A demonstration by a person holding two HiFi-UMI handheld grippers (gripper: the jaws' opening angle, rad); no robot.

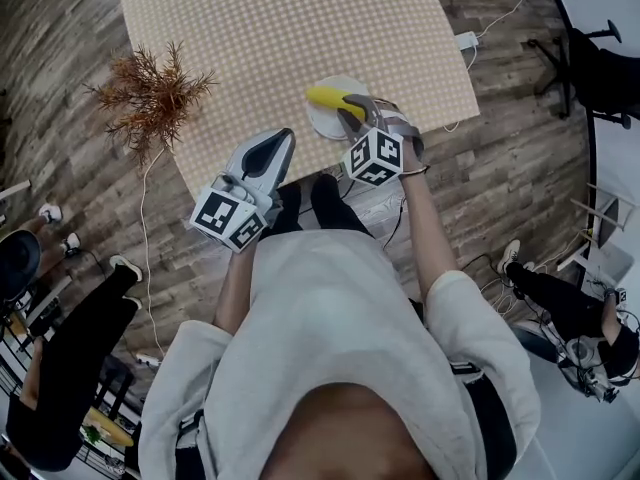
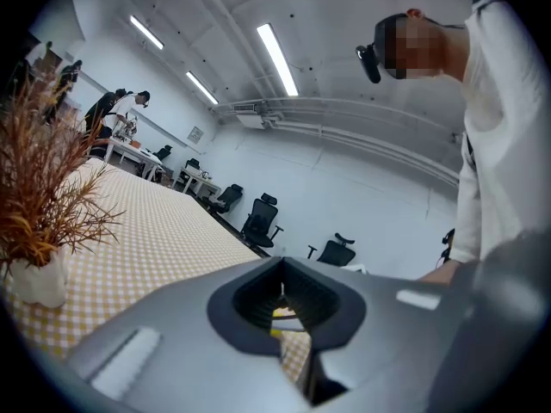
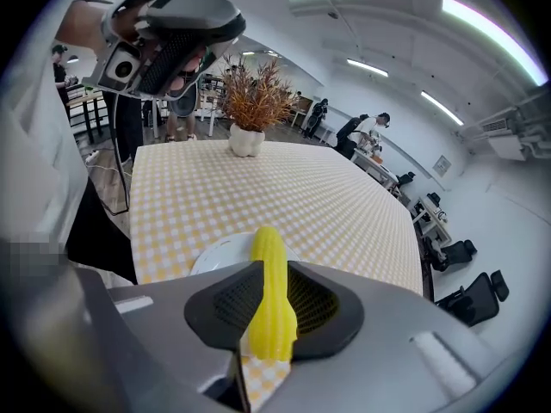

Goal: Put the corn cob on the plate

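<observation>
- Pinching yellow corn cob (image 3: 272, 295) in right gripper (image 3: 274, 321) at white plate (image 1: 318, 122).
- Pressed together, empty: left gripper (image 1: 284, 140), near plate.
- Well apart on checked table (image 1: 300, 28): dried plant (image 1: 150, 93).

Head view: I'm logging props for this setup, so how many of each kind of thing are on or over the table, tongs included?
corn cob: 1
plate: 1
plant: 1
tongs: 2, the left tongs and the right tongs
Total: 5
</observation>
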